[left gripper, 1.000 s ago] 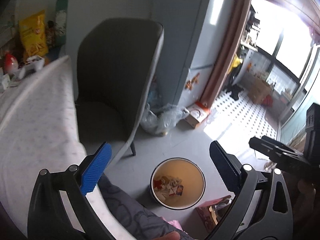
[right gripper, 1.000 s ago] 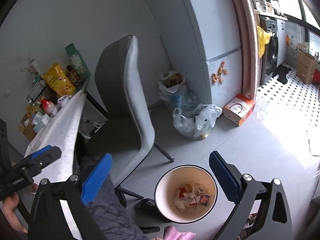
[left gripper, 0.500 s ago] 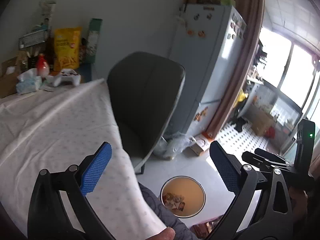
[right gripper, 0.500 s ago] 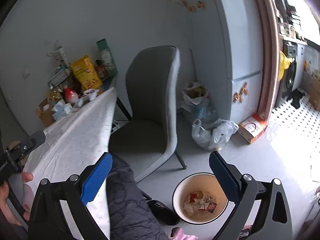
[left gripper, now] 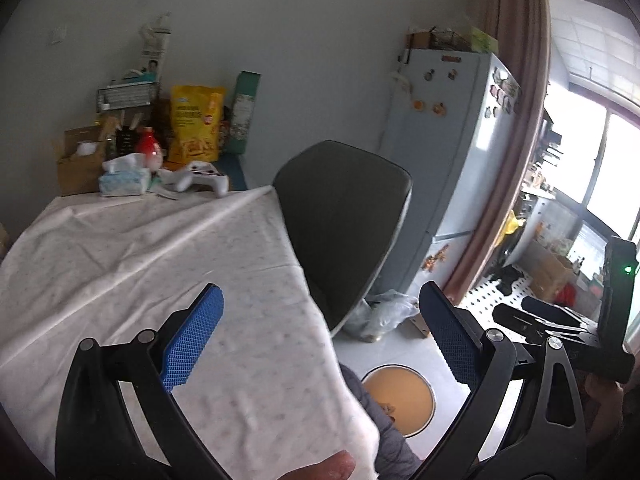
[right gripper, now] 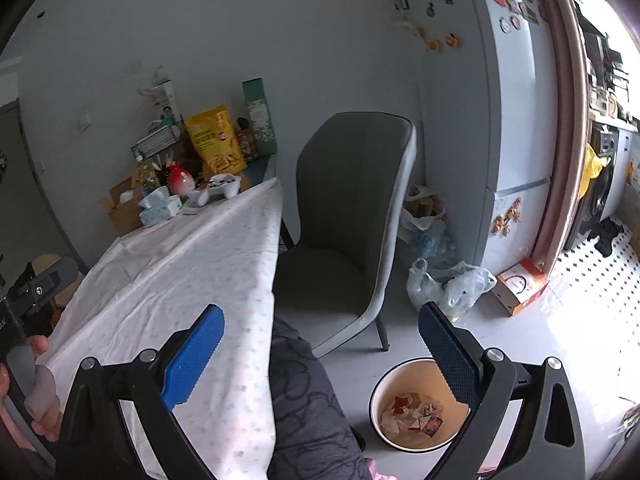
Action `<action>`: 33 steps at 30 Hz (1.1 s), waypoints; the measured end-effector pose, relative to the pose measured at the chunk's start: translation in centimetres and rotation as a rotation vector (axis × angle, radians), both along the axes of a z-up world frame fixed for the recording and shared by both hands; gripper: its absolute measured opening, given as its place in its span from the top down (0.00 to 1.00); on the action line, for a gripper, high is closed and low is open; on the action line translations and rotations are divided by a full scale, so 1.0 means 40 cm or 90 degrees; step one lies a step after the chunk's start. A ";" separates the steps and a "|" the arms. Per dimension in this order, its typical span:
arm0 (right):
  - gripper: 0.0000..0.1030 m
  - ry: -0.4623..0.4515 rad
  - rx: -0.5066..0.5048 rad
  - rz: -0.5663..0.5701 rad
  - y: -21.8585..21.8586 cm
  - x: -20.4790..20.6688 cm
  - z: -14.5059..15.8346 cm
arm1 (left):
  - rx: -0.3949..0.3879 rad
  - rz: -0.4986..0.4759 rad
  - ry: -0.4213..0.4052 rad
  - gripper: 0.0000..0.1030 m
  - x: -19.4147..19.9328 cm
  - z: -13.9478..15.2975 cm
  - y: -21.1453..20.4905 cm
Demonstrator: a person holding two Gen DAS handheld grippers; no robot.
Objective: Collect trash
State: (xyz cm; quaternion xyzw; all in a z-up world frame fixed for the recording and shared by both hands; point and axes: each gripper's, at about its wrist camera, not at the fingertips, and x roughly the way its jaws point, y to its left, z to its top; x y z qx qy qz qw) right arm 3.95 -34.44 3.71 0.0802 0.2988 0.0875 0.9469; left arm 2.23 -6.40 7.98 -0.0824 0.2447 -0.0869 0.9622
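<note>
A round white bin (right gripper: pixel 416 404) with crumpled paper and wrappers (right gripper: pixel 412 414) in it stands on the floor by the table; it also shows in the left wrist view (left gripper: pixel 404 394). My left gripper (left gripper: pixel 320 336) is open and empty above the table's near corner. My right gripper (right gripper: pixel 322 354) is open and empty, held above the table edge and my lap, left of the bin. The right gripper's body shows at the right of the left wrist view (left gripper: pixel 568 332).
A table with a white cloth (left gripper: pixel 140 264) carries a tissue pack (left gripper: pixel 124 178), a game controller (left gripper: pixel 200 176), a yellow snack bag (left gripper: pixel 196 128) and boxes at its far end. A grey chair (right gripper: pixel 352 216), plastic bags (right gripper: pixel 448 284), a fridge (right gripper: pixel 500 100) stand beyond.
Both grippers have risen and tilted up from over the bin toward the table; the tabletop and its far clutter have come into view. Both stay open and empty.
</note>
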 end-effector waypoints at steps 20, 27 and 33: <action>0.07 -0.034 -0.008 0.042 0.111 -0.096 0.040 | 0.019 0.074 -0.020 0.06 -0.163 0.011 0.120; 0.07 -0.030 -0.010 0.043 0.104 -0.104 0.010 | 0.015 0.068 -0.023 0.06 -0.171 -0.007 0.117; 0.07 -0.029 -0.007 0.041 0.104 -0.099 0.001 | 0.012 0.076 -0.021 0.06 -0.172 -0.011 0.123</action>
